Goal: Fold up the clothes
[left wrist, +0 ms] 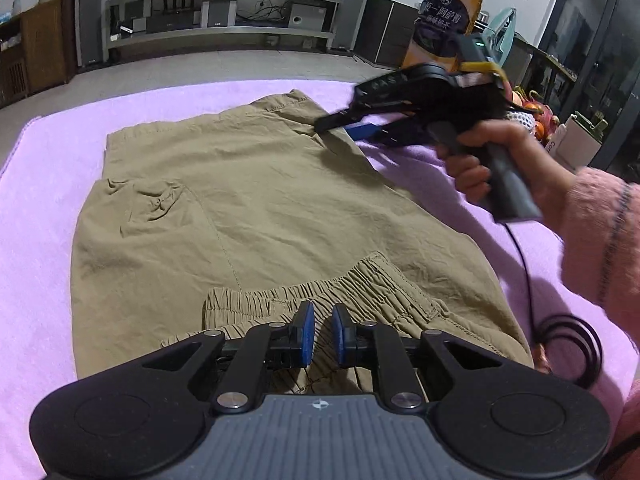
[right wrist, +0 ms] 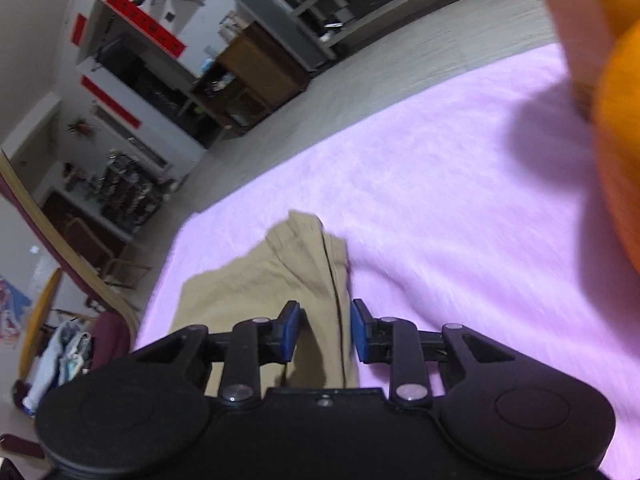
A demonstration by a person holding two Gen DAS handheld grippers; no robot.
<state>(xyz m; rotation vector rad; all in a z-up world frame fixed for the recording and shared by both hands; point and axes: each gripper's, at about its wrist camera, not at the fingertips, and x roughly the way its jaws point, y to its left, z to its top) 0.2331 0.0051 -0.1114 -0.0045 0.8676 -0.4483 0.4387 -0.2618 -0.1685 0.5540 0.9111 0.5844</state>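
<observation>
Right gripper (right wrist: 324,332) at lower centre of the frame, its blue pads apart, with a seamed edge of the khaki garment (right wrist: 280,272) lying between them, untouched by either pad. The garment rests on a pink blanket (right wrist: 440,184) filling centre and right. A blurred orange object (right wrist: 616,152) occupies the right edge. Shelving stands at upper left.

A pink blanket (left wrist: 60,208) covers the surface. An orange drink bottle (left wrist: 444,20) stands at its far right corner, beside fruit (left wrist: 532,108). Grey shelving (left wrist: 224,20) lines the far wall.
</observation>
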